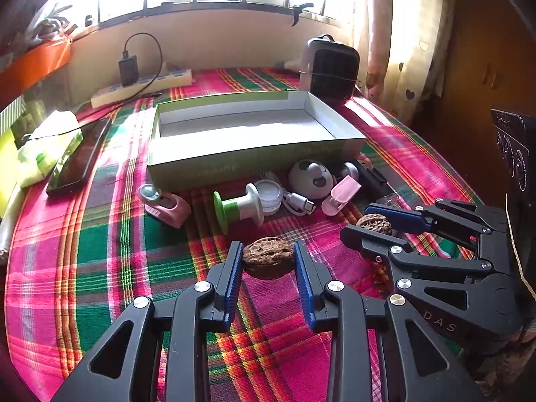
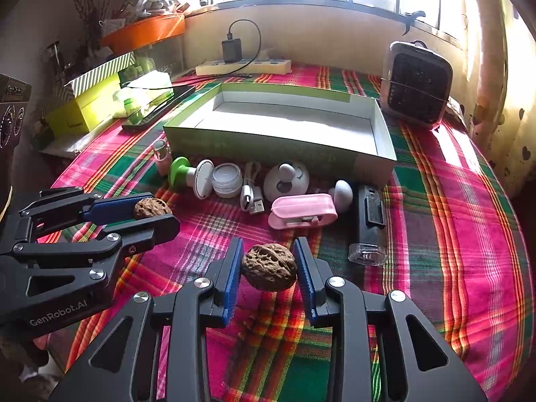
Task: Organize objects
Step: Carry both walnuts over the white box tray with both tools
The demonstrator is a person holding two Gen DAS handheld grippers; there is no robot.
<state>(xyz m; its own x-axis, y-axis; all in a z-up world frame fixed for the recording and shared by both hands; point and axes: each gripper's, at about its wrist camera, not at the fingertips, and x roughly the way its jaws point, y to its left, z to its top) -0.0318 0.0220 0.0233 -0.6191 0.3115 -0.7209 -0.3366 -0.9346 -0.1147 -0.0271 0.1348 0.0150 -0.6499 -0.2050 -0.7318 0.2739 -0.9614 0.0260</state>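
Two brown wrinkled walnuts are gripped over the plaid cloth. In the left wrist view my left gripper (image 1: 268, 246) is shut on one walnut (image 1: 268, 258), its blue pads touching both sides. To its right, my right gripper (image 1: 357, 219) pinches the other walnut (image 1: 373, 223). The right wrist view shows that same right gripper (image 2: 269, 242) shut on its walnut (image 2: 269, 267), with the left gripper (image 2: 160, 210) and its walnut (image 2: 152, 208) at the left. An open green box (image 1: 254, 154) (image 2: 268, 144) with an empty white inside lies beyond both.
Small items line the box's front: a pink clipper (image 1: 164, 206), a green-white spool (image 2: 191, 176), a clear jar (image 2: 227, 179), a USB cable (image 2: 251, 197), a white round gadget (image 2: 284, 181), a pink clip (image 2: 301, 211), a black device (image 2: 370, 221). Phone (image 1: 78, 160) at left, heater (image 2: 415, 83) at back right.
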